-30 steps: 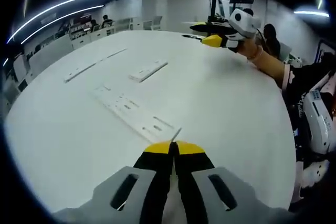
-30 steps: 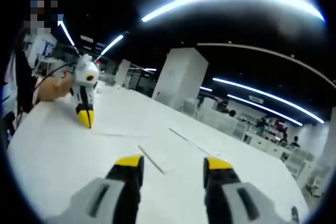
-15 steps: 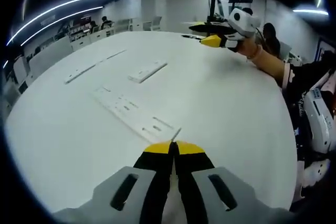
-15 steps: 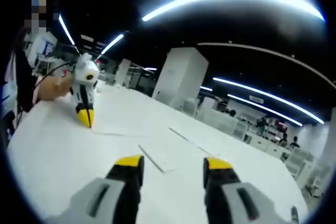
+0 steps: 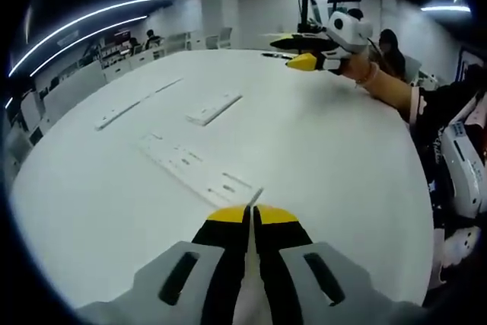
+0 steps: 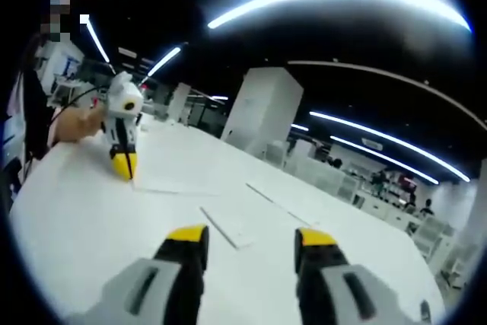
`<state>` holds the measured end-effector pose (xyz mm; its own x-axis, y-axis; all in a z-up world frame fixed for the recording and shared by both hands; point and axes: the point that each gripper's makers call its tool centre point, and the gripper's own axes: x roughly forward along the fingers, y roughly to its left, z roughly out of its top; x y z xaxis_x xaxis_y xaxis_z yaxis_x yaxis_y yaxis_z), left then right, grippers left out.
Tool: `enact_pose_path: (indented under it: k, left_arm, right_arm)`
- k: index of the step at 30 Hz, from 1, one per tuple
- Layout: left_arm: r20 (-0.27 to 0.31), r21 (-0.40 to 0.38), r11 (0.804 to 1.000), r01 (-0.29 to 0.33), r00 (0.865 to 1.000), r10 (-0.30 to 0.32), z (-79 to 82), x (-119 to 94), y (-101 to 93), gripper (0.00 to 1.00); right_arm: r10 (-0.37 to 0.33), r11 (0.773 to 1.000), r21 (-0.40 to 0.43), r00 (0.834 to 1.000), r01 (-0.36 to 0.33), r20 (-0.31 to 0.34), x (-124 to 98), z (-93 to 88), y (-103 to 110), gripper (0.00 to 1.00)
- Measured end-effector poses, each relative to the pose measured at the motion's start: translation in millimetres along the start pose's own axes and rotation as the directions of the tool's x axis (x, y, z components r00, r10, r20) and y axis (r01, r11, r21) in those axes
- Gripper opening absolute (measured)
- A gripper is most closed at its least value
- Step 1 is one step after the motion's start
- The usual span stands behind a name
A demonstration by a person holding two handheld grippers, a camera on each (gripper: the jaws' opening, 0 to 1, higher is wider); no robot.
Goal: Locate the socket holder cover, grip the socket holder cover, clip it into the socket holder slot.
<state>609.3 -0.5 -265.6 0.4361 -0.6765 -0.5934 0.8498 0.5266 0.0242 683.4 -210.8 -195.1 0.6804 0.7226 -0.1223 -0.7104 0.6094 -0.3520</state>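
Pinching a thin white cover [image 5: 256, 194] between closed jaws, left gripper [image 5: 249, 213] sits at the near end of the long socket strip [image 5: 196, 170] on the white table [image 5: 327, 150]. Right gripper [image 6: 251, 237] hangs above the table, jaws apart, empty.

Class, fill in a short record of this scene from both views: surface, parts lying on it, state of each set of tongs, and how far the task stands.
surface: white table
parts: long white socket holder near the left tongs; shorter white strip beyond it; thin strip farther off
left tongs: shut, tips at the end of the socket holder
right tongs: open, empty, above the table
task: no cover gripped by the right tongs yet
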Motion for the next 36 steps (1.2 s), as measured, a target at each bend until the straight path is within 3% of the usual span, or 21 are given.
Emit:
enact_pose_path:
  k: [7,16,36]
  left_arm:
    - [0.037,0.028,0.998,-0.05,0.998,0.049,6.7,-7.6,9.1,0.06]
    - [-0.008,0.006,0.999,-0.032,0.999,0.032,-4.9,-7.5,10.2,0.14]
    - [-0.014,-0.014,0.997,-0.07,0.997,0.07,-7.3,-2.1,18.3,0.13]
  right_arm:
    - [-0.003,1.0,-0.004,1.0,0.003,-0.001,-0.5,0.1,1.1,0.47]
    - [-0.008,1.0,0.004,1.0,0.008,0.0,-1.0,0.1,-1.2,0.47]
    - [-0.011,1.0,0.015,1.0,0.011,-0.003,-1.3,-1.1,-2.9,0.46]
